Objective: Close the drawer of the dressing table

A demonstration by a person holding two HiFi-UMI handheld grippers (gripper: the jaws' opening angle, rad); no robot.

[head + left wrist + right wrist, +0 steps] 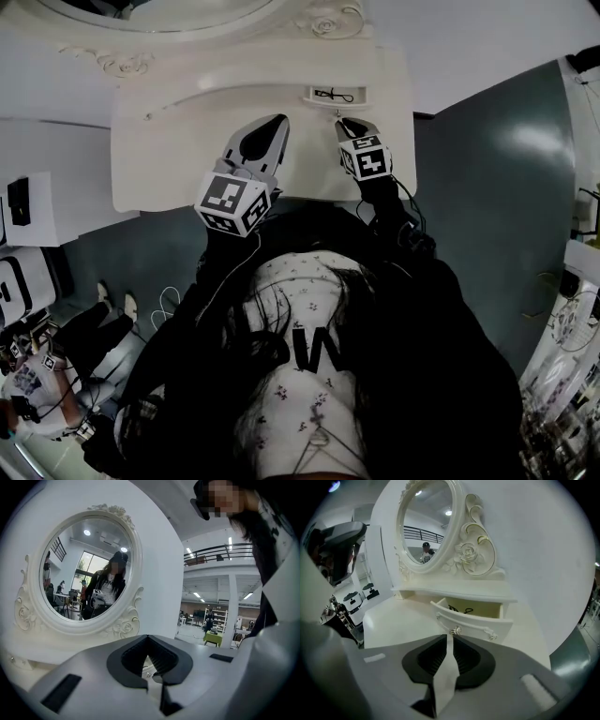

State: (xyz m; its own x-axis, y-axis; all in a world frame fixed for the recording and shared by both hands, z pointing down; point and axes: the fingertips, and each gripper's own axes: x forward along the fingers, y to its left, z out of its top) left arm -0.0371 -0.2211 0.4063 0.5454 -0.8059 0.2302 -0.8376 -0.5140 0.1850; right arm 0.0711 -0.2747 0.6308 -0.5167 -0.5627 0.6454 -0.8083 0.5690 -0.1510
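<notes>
A grey floor point(497, 187) runs around a white dressing table point(169, 159) set against a white wall. Behind it the room opens into a wide hall with ceiling lights, an upper railing point(220, 555) and a green table point(212, 638) far off. An oval mirror point(86, 569) in a carved frame stands at the back of the table and reflects a person in dark clothes.

The drawer point(471, 620) sits under the small shelf below the mirror, toward the right side of the tabletop. It is pulled out, and something thin and black point(461, 610) lies inside it. A small metal knob point(454, 631) sits in the middle of its curved front.

The person leans over the table with both tools held out above its top. The right gripper point(449, 638) points straight at the drawer front, with its tips just short of the knob. Its jaws stand a narrow slit apart with only bare tabletop showing between them. I cannot tell whether the tips touch the knob. In the head view its marker cube point(367, 157) lies over the table's front edge.

The left gripper point(148, 637) is just beside it on the left, over bare tabletop and aimed toward the mirror. Its jaws meet at the tips and hold nothing. Its own cube point(232, 202) hangs past the table edge.
</notes>
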